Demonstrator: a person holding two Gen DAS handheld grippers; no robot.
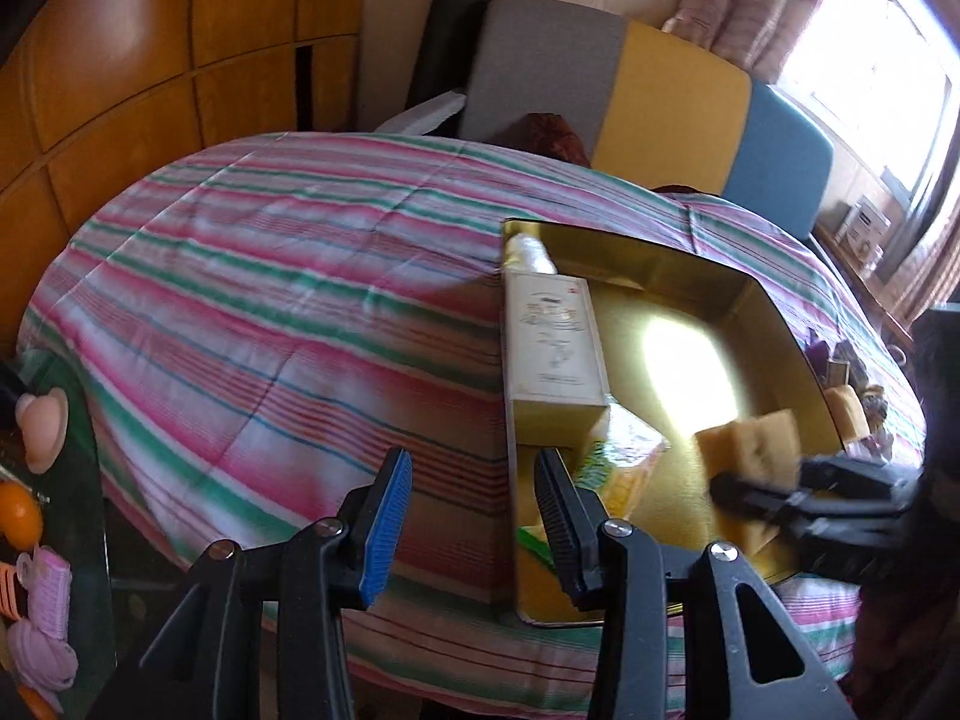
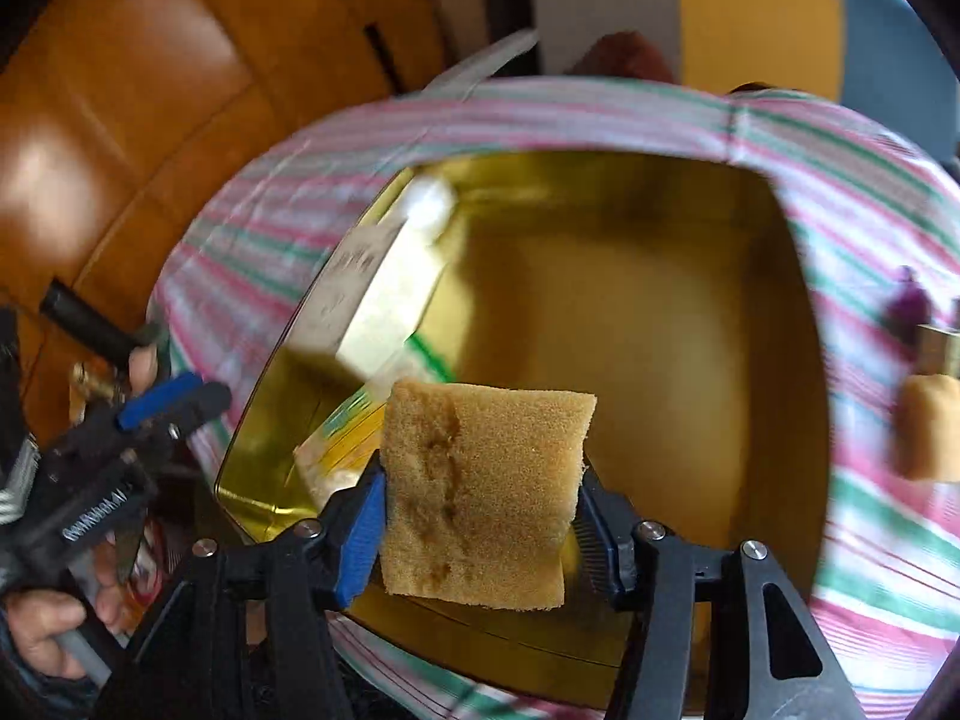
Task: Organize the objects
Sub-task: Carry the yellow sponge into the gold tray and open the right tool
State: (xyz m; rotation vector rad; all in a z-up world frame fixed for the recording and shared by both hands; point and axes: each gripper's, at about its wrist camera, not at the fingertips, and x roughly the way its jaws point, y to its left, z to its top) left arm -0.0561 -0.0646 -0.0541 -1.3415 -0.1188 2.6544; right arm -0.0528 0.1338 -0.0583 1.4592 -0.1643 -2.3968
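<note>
An open gold tin [image 1: 690, 264] lies on the striped cloth [image 1: 270, 300]. Along its left wall rest a white carton [image 1: 552, 336], a white-wrapped item [image 1: 528, 249] and a yellow-green packet [image 1: 624, 462]. My right gripper [image 2: 480, 516] is shut on a tan sponge [image 2: 480, 480], stained down its middle, and holds it over the tin's [image 2: 600, 162] near part. The left wrist view shows that gripper [image 1: 762, 480] blurred at the right with the sponge [image 1: 756, 450]. My left gripper [image 1: 471, 522] is open and empty, hanging over the tin's left wall. It also shows in the right wrist view [image 2: 180, 401].
A second tan sponge [image 2: 927, 426] and small purple items [image 2: 909, 300] lie on the cloth right of the tin. A glass side table [image 1: 78, 480] at the left carries an orange [image 1: 21, 516] and pink things. Wooden cabinets [image 1: 150, 60] and a grey, yellow and blue seat back [image 1: 672, 90] stand behind.
</note>
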